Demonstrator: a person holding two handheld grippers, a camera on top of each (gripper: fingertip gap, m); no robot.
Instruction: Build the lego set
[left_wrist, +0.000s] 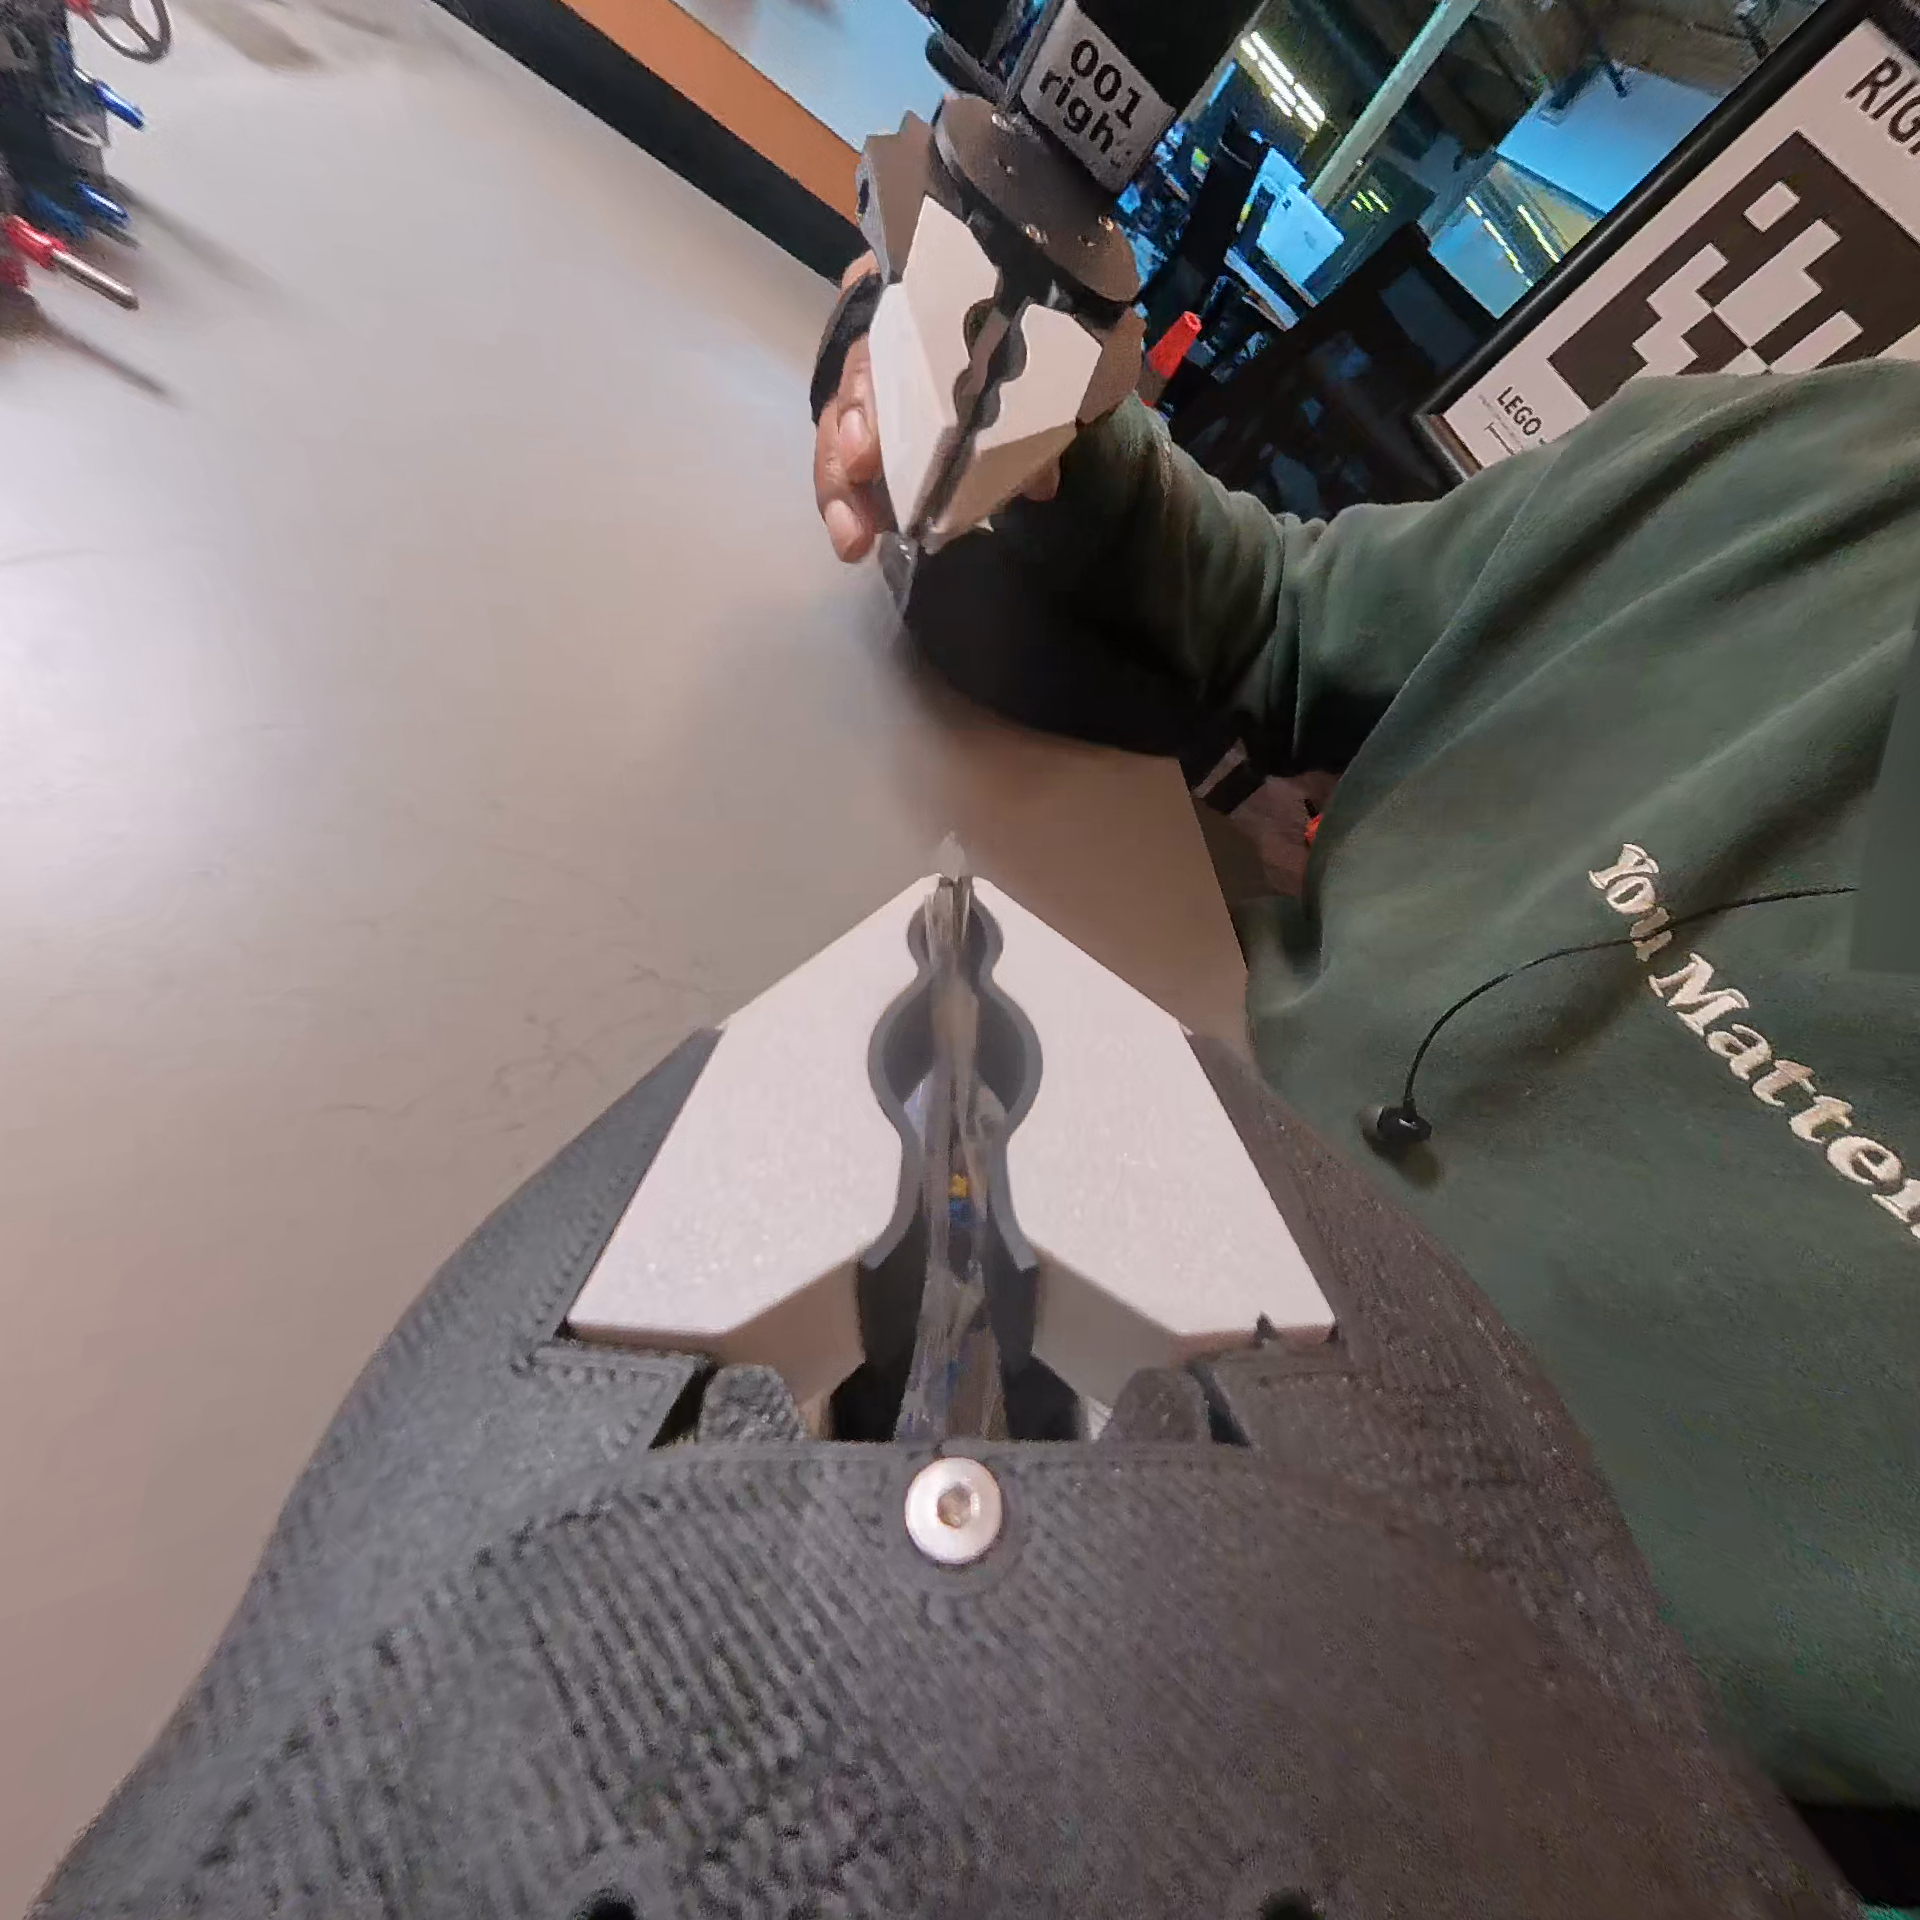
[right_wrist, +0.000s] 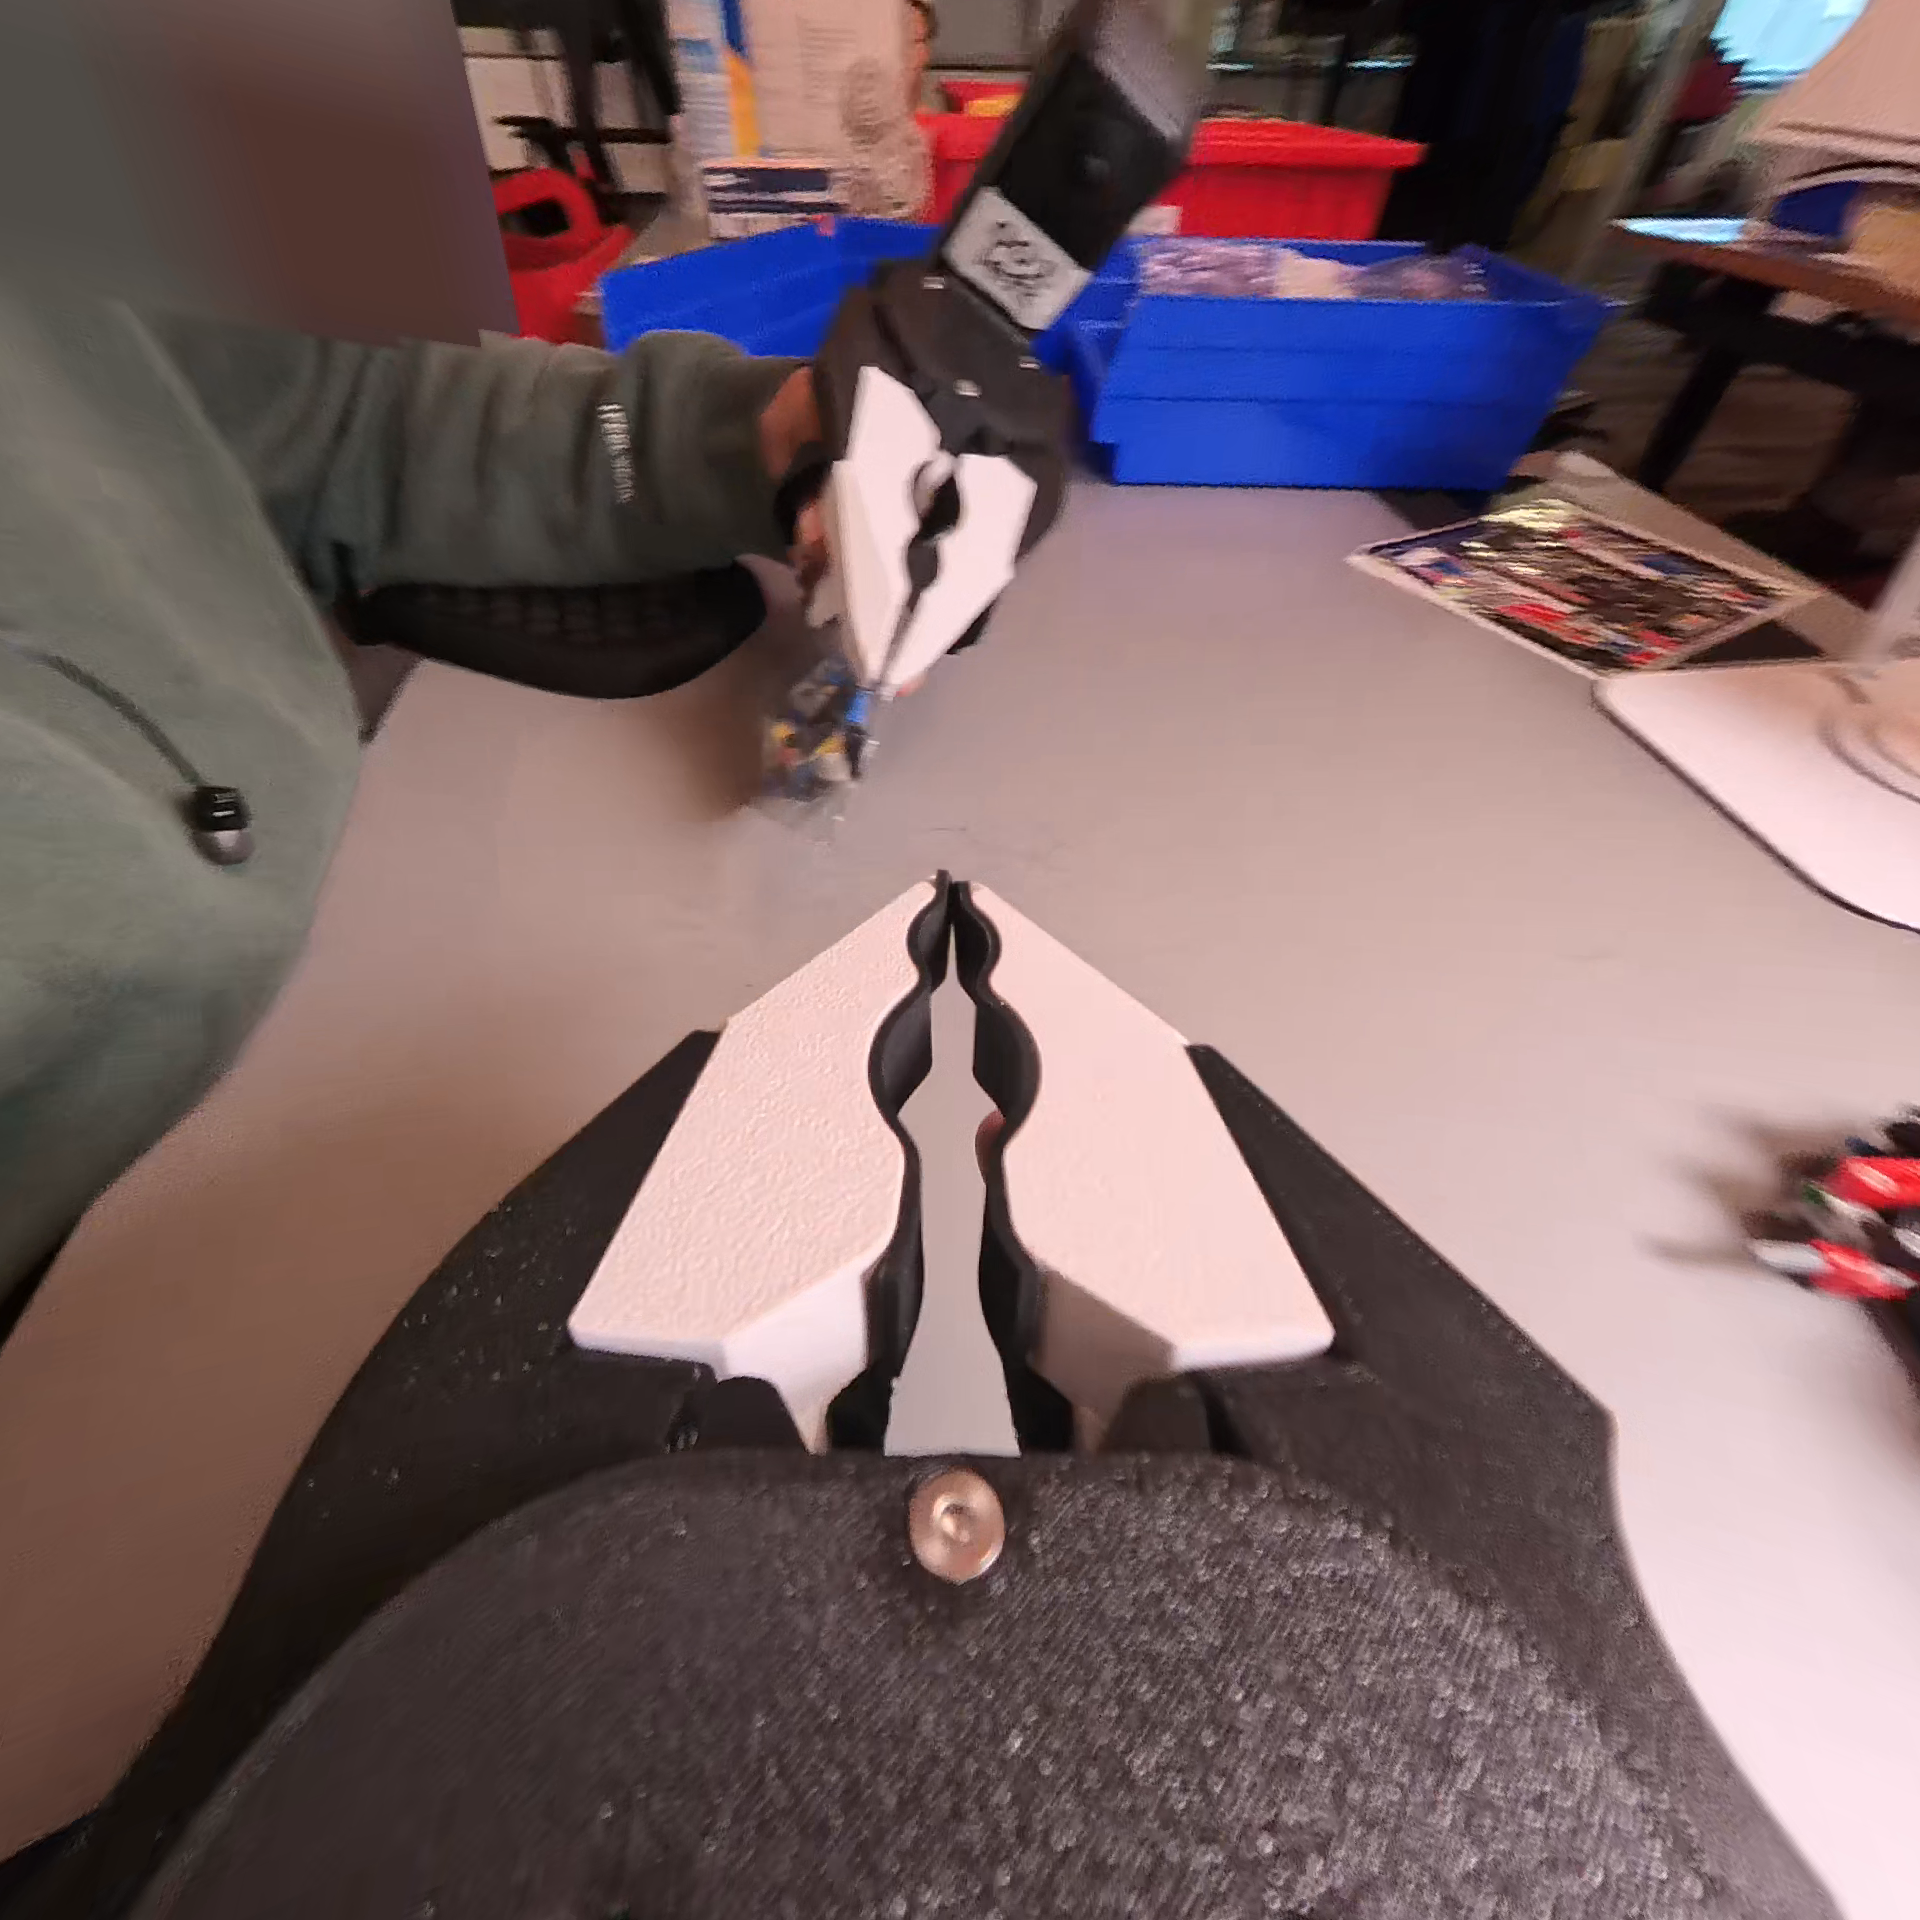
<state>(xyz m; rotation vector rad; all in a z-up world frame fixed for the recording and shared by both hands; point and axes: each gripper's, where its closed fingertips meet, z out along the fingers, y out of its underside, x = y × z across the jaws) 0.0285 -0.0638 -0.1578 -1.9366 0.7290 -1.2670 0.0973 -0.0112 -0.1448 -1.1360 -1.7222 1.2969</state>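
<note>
My left gripper (left_wrist: 951, 883) is shut on a clear plastic bag of small lego pieces (left_wrist: 956, 1195), seen edge-on between its white fingers. In the right wrist view the left gripper (right_wrist: 883, 681) holds that bag (right_wrist: 816, 748) hanging just above the grey table (right_wrist: 1247, 831), near the person's green sleeve. My right gripper (right_wrist: 951, 888) is shut, tips touching, with nothing visible between them. It also shows in the left wrist view (left_wrist: 914, 540), tips down close to the table. A partly built red, black and blue lego model (right_wrist: 1849, 1236) sits at the table's right, blurred.
An instruction booklet (right_wrist: 1579, 592) lies at the far right of the table beside a white sheet (right_wrist: 1766, 769). Blue bins (right_wrist: 1330, 353) and red bins (right_wrist: 1299, 177) stand beyond the far edge. The person's green sweatshirt (left_wrist: 1558, 935) is close by. A framed marker sign (left_wrist: 1714, 260) stands behind. The grippers' ends are close to 10 centimetres from one another.
</note>
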